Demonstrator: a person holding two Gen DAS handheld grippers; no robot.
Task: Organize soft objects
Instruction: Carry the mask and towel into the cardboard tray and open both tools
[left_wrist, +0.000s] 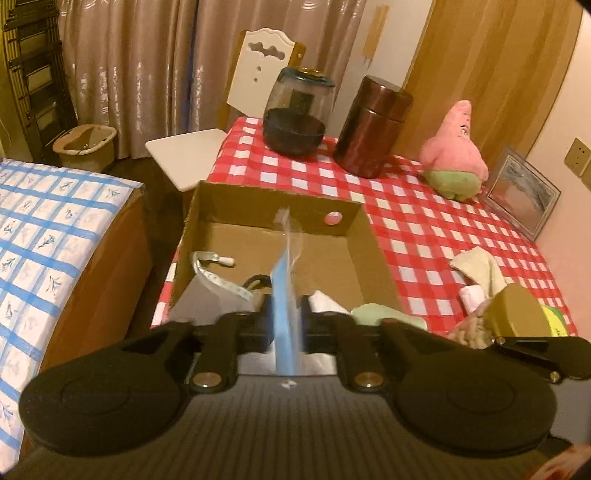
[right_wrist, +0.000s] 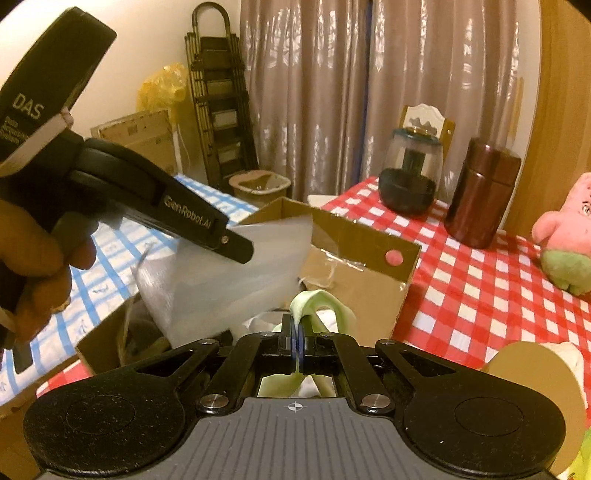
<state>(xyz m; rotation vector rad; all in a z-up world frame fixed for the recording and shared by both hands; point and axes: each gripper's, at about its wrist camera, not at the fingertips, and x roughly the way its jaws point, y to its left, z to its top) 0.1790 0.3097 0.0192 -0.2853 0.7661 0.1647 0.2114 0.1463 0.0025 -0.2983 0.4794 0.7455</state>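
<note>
The right gripper (right_wrist: 297, 341) has its fingers clenched on a pale green cloth (right_wrist: 314, 301) above the cardboard box (right_wrist: 364, 254). The right wrist view alone shows the left gripper (right_wrist: 236, 251) pinching a translucent plastic bag (right_wrist: 236, 277); the left wrist view shows it edge-on, over the box on the checkered table (left_wrist: 424, 221).

Brown canister (left_wrist: 373, 127) and dark domed jar (left_wrist: 297, 114) on checkered desk (left_wrist: 424, 218), white chair (left_wrist: 258, 70), framed picture (left_wrist: 522, 194), perhaps a folded ladder (right_wrist: 218, 96)
</note>
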